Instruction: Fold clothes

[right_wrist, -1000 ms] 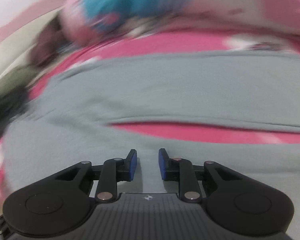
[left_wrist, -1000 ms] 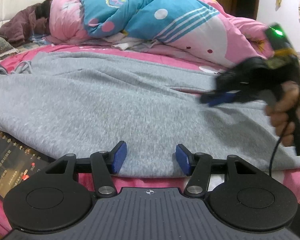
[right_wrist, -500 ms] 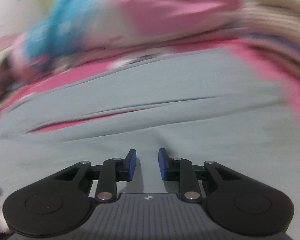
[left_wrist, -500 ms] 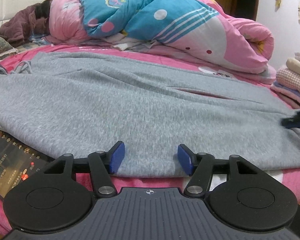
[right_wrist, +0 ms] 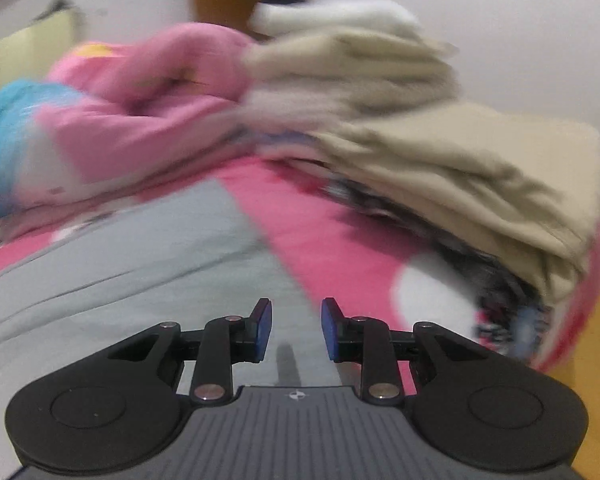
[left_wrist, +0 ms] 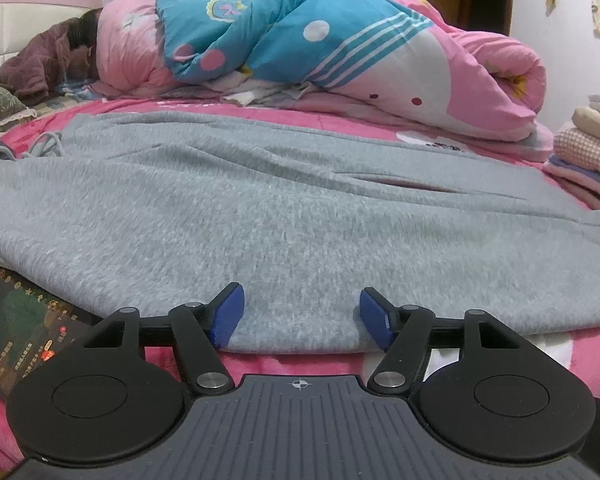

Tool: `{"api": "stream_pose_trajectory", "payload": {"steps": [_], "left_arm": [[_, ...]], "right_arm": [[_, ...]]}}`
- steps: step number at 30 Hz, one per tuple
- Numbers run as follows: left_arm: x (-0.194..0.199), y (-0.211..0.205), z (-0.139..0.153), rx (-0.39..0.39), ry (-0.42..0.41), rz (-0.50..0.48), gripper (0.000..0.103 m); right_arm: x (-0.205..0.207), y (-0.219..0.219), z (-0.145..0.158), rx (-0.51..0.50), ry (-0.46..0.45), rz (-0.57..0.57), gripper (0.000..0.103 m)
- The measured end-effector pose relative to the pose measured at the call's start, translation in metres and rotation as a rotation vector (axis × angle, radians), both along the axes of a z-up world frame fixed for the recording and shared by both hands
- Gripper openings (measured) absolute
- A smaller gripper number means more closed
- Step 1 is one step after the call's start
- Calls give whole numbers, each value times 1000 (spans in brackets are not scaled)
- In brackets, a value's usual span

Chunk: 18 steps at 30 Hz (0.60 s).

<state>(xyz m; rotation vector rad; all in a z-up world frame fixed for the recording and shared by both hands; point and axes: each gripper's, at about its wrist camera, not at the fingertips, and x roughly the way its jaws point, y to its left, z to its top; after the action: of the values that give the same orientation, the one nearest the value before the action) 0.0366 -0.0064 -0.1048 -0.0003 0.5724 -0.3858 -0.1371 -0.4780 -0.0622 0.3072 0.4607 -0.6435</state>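
A pair of grey sweatpants (left_wrist: 284,208) lay spread flat across the pink bed sheet (left_wrist: 308,354), drawstring (left_wrist: 40,146) at the left end, legs running toward the right edge, a thin slit of pink showing between them. The left gripper (left_wrist: 298,316) hovered at the hem nearest the front edge, its jaws widening and empty. The right gripper (right_wrist: 295,330) hung over the leg ends, jaws narrow but opening, gripping nothing, beside the stack of folded clothes (right_wrist: 460,168).
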Motion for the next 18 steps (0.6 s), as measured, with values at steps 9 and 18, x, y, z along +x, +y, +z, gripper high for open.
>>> {"api": "stream_pose_trajectory", "payload": {"steps": [9,18], "left_arm": [[-3,-4,-3,15,-22,6,69],[-4,2,-2,-7,-24,8,69]], "right_arm": [[63,102,-10,-246,97,329,31],[78,30,12,-132,129,210,41]]}}
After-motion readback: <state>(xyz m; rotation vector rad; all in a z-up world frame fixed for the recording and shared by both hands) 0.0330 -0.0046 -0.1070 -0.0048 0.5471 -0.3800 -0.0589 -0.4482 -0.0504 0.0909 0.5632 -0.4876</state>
